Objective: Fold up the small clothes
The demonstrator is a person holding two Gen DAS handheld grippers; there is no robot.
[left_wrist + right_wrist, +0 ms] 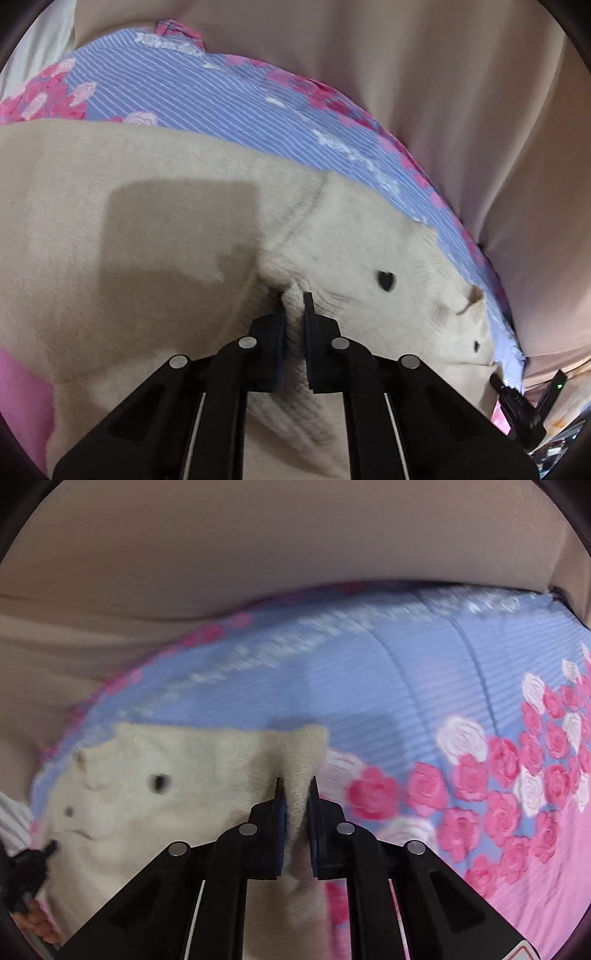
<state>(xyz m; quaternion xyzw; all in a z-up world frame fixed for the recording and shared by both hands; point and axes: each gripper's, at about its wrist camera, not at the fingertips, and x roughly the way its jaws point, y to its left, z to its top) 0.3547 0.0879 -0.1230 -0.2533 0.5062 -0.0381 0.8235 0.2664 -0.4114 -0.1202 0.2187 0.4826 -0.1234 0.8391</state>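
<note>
A cream fleece garment (155,221) with small black heart buttons (386,279) lies on a blue striped bedsheet (207,92) with pink roses. My left gripper (294,295) is shut on a pinched fold of the cream fabric near its middle. In the right wrist view the same garment (184,775) lies left of centre, and my right gripper (296,781) is shut on its right edge, where the cloth bunches up between the fingers. The right gripper (517,406) also shows at the left wrist view's lower right edge, and the left gripper (29,864) at the right wrist view's lower left.
Beige curtain or cloth (443,92) hangs behind the bed. The rose-patterned sheet (498,775) spreads to the right of the garment. A pink patch of sheet (22,398) shows at the lower left. A hand (40,923) holds the left gripper.
</note>
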